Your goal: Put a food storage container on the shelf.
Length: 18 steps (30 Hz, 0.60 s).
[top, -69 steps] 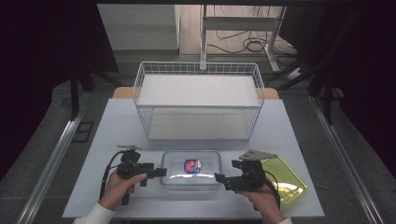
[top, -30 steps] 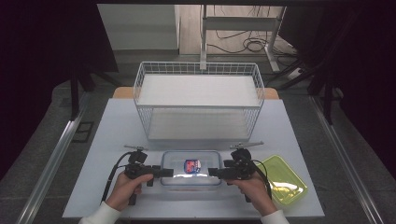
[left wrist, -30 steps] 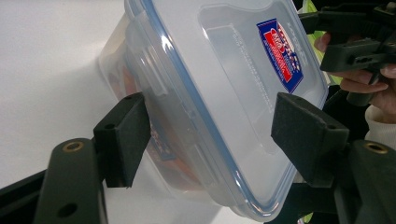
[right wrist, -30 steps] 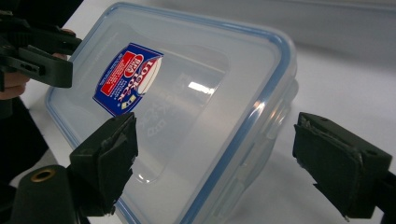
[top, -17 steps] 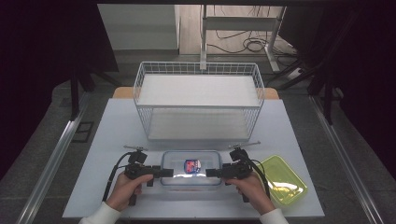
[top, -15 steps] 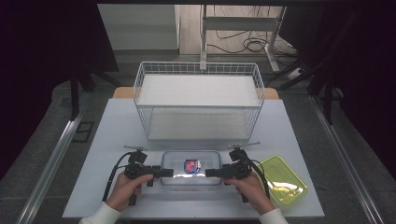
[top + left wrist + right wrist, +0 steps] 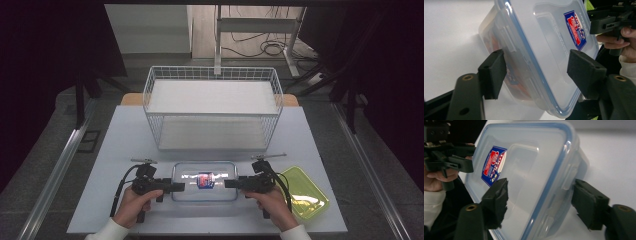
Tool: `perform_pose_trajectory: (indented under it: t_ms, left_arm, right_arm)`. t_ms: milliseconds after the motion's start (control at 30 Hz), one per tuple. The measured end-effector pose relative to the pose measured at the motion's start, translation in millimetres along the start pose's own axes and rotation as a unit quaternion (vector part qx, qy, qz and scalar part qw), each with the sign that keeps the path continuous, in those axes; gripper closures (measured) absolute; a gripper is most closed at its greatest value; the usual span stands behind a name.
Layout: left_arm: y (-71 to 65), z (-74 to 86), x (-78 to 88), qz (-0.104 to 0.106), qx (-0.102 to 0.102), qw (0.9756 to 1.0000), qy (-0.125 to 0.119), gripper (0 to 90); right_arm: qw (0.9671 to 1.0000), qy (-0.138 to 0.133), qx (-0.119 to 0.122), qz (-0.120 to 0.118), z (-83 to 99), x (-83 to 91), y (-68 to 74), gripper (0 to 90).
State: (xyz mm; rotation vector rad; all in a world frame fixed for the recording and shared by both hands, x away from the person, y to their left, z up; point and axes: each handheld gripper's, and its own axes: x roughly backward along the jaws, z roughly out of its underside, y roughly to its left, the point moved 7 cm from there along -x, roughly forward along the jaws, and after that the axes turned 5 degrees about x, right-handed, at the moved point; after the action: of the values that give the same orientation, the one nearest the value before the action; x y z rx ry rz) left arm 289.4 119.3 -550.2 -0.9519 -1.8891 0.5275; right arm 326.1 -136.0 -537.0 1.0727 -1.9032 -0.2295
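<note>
Holding my left hand-held gripper [image 7: 535,72] at the near-left end of the clear plastic food container [image 7: 205,181], I have its jaws set one over the lid and one under the side wall; they have just been closing a little, with the container's end between them. In the left gripper view the lower pad lies against the wall by the side clip, while the upper pad sits close over the lid, and I cannot tell whether it presses.

My right hand-held gripper [image 7: 540,203] straddles the opposite end the same way. Its jaws have just been closing too, and in the right gripper view a gap still shows beside the far pad, so it is not yet clamped on.

Between them the container lies flat on the pale counter [image 7: 125,135], near its front edge. It is see-through, with a blue-rimmed lid, clip tabs on the sides and a red and blue label [image 7: 204,180] in the middle of the lid.

Just to its right lies a yellow-green tray [image 7: 305,192], and behind it stands a white wire basket [image 7: 213,107].
</note>
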Motion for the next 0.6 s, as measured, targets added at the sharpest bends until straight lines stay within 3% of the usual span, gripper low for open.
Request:
perform_pose_trajectory:
  t_ms: [300, 433, 600]
  left_arm:
    - [-9.7, 8.2, 9.5, -0.011, -0.028, 0.9994, -0.018, 41.1]
    - [-13.2, 11.7, 11.3, -0.017, -0.035, 0.9989, -0.024, 42.8]
    - [-13.4, 14.5, 13.8, -0.006, -0.031, 0.9990, -0.033, 45.4]
  right_arm:
    - [0.9994, -0.028, 0.016, -0.010, 8.4, 12.9, 7.6, 42.0]
    - [0.9989, -0.032, 0.034, -0.008, 12.5, 17.1, 11.9, 43.6]
    - [0.9983, -0.036, 0.043, -0.014, 15.3, 19.6, 13.1, 45.0]
